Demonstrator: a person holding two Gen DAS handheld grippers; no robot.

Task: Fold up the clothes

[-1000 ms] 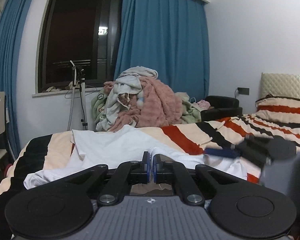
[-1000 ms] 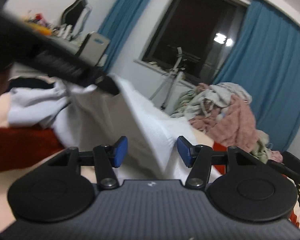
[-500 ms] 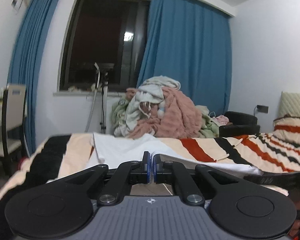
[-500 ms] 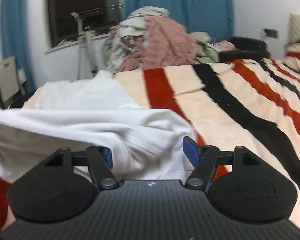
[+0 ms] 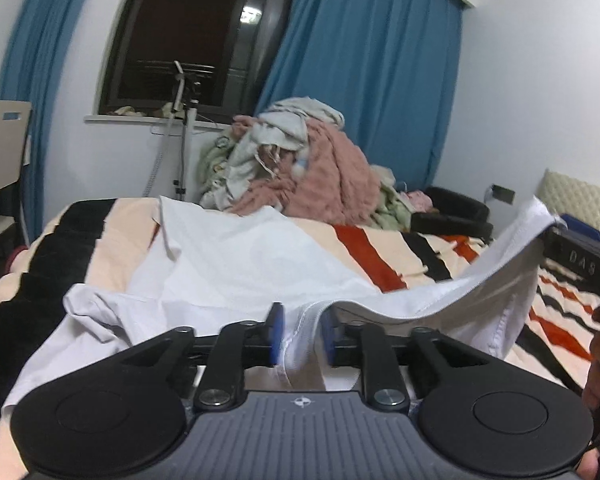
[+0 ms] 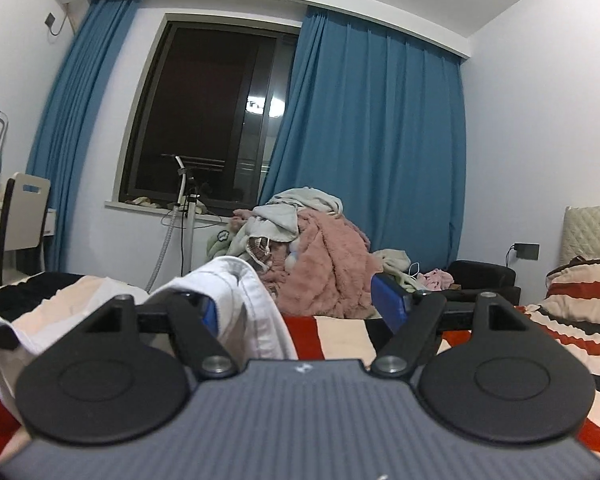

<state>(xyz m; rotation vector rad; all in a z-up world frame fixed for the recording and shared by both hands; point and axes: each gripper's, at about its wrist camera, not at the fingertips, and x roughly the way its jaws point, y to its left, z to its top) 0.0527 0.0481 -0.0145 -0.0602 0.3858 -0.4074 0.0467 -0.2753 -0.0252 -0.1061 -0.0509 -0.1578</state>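
Note:
A white garment (image 5: 240, 264) lies spread over the striped bed cover (image 5: 400, 256). My left gripper (image 5: 300, 332) is low over its near edge. Its jaws are opening, and the stitched hem (image 5: 304, 320) runs loosely between the blue pads without being pinched. From there the hem rises to the right, where it hangs on my right gripper (image 5: 572, 248). In the right wrist view my right gripper (image 6: 300, 306) points level, its jaws wide and still opening. A fold of the white garment (image 6: 248, 292) drapes over its left finger only.
A heap of pink and grey clothes (image 5: 300, 176) sits at the bed's far end under blue curtains. A tripod stand (image 5: 182, 132) is by the window, a chair (image 5: 4, 152) at the left, a black armchair (image 5: 456, 208) and a striped pillow (image 6: 580, 292) at the right.
My left jaws have gone from shut on the hem to parted. My right gripper has risen and turned level, its jaws wider, with the garment's edge carried up on one finger.

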